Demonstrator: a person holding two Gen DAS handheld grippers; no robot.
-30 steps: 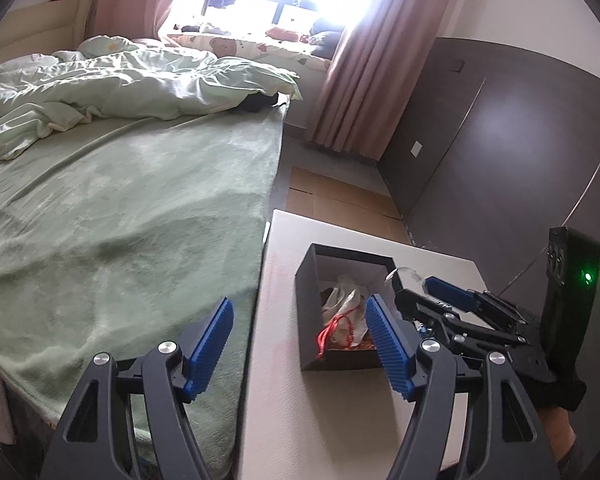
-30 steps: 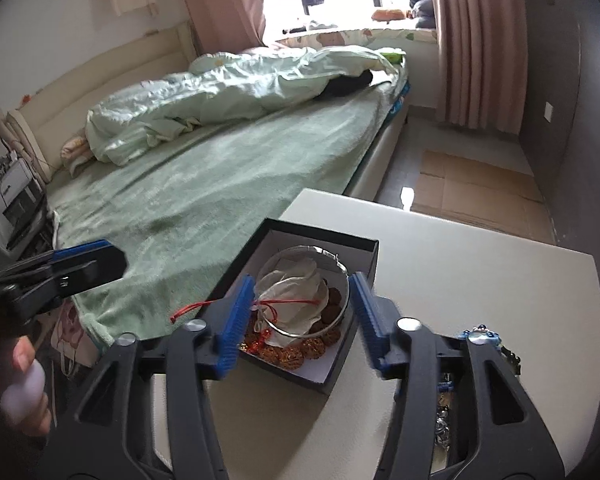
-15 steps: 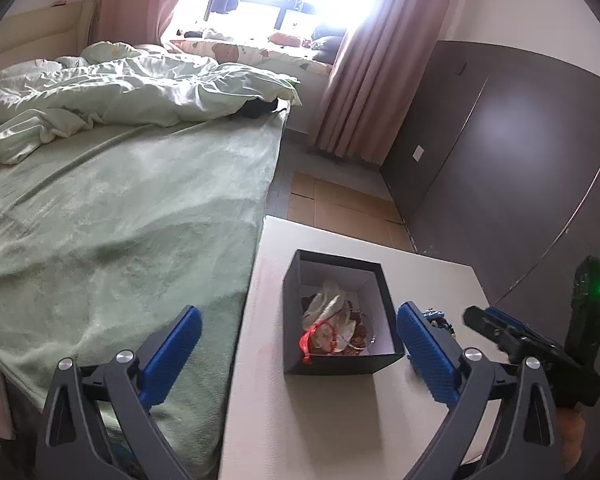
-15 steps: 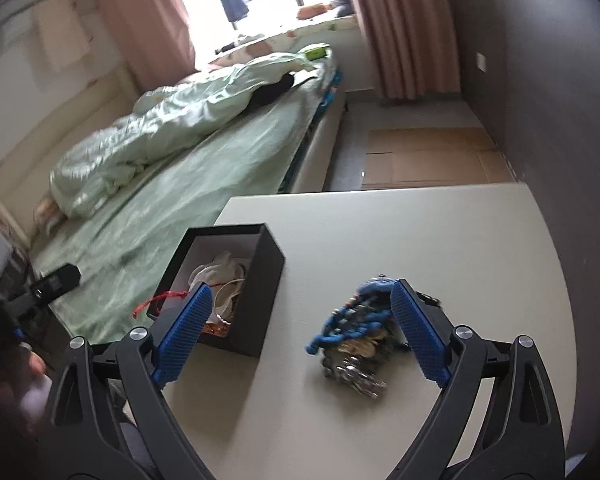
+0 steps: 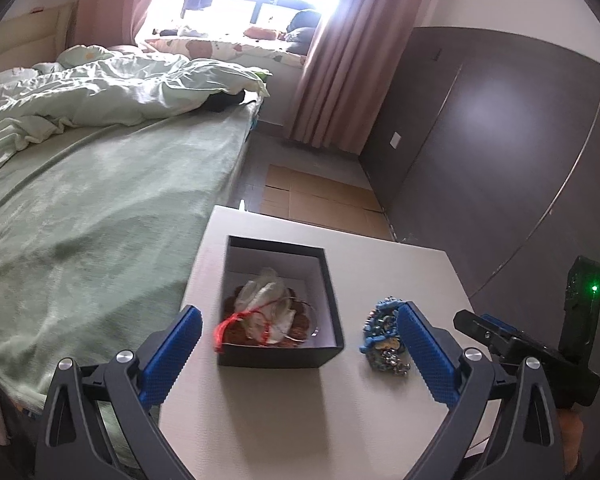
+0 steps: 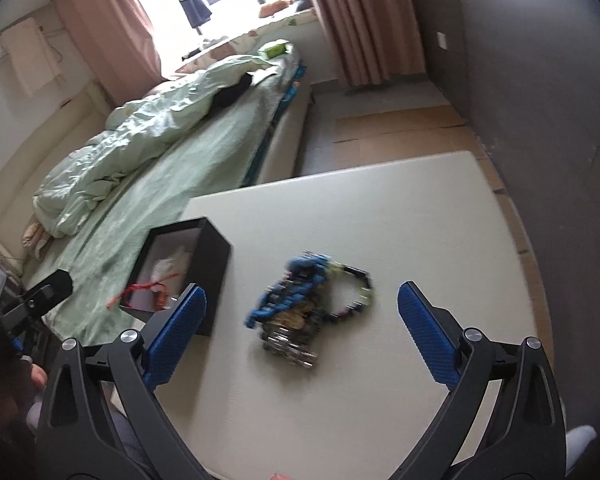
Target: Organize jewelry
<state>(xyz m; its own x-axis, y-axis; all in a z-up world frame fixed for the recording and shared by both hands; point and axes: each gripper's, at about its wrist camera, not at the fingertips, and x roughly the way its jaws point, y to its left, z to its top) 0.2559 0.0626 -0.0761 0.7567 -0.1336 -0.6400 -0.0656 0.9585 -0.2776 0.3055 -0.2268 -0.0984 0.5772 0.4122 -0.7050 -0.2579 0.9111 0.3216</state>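
A: What sits nearest the cameras?

B: Each hand-held gripper. The left hand-held gripper (image 5: 296,356) is spread wide, nothing between its blue pads (image 5: 171,356). The right hand-held gripper (image 6: 302,336) is opening, its jaws already far apart, and the pads touch nothing.

A: And the jewelry?

B: A tangled heap of bracelets and chains (image 6: 306,308), blue beads on top, lies loose on the pale tabletop (image 6: 380,216), ahead of the right gripper's jaws. Just beside it stands an open black box (image 5: 278,312), apart from the heap. Inside lie a crumpled white pouch (image 5: 266,298), a red cord (image 5: 236,322) draped over the near wall, and brown beads.

A: Beyond the tabletop?

B: A bed (image 5: 84,208) with a green cover runs alongside, a rumpled quilt (image 5: 112,92) at its far end. Farther off, pink curtains (image 5: 336,64) frame a bright window, and a dark panelled wall (image 5: 500,140) stands on the right.
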